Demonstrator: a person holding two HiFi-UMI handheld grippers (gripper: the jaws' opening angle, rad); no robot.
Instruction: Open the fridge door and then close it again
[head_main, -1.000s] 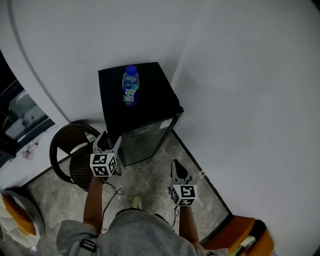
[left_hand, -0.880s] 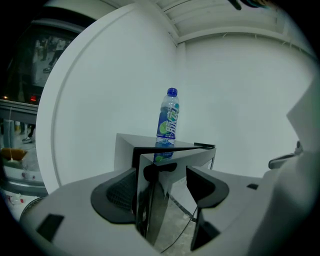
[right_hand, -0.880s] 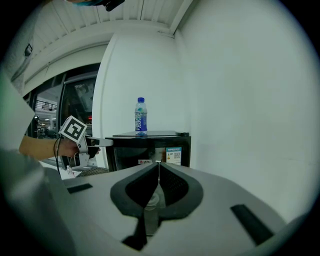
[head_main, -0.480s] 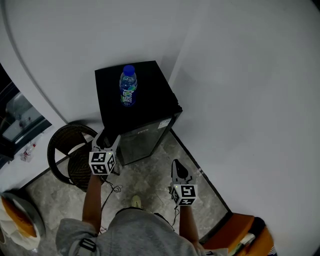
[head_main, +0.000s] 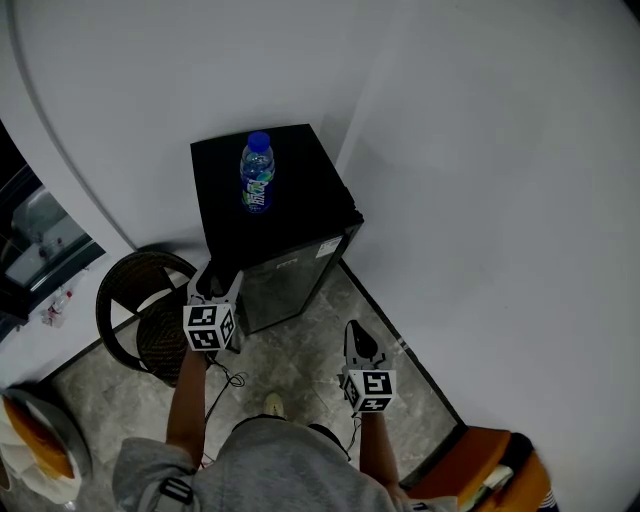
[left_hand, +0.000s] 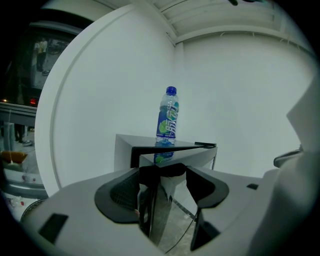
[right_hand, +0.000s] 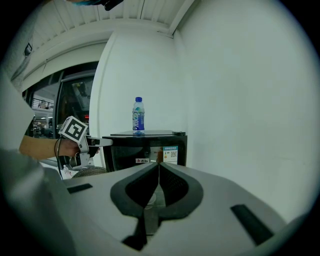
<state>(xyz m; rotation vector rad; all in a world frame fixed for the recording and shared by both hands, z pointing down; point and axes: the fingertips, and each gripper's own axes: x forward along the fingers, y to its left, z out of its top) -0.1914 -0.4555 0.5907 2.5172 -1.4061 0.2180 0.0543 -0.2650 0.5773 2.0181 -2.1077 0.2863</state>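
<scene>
1. White walls (head_main: 480, 180) meet in a corner, with grey stone floor tiles (head_main: 300, 350) below.
2. The black mini fridge (head_main: 290, 215) stands in that corner, its back near both walls. Its glossy door (head_main: 290, 285) faces me; I cannot tell whether it is fully shut.
3. A dark wicker chair (head_main: 135, 290) sits just beside the fridge, on my left.
4. My left claw (left_hand: 167, 185) is up at the door's left edge. Its jaws are spread, with the thin door edge between them. The edge lies close against the left pad, with a gap at the right pad.
5. My right claw (right_hand: 158, 172) hangs in front of the fridge, well apart from it, jaws pressed together on nothing.
6. A blue-capped water bottle (head_main: 257, 172) stands upright on the fridge top.
</scene>
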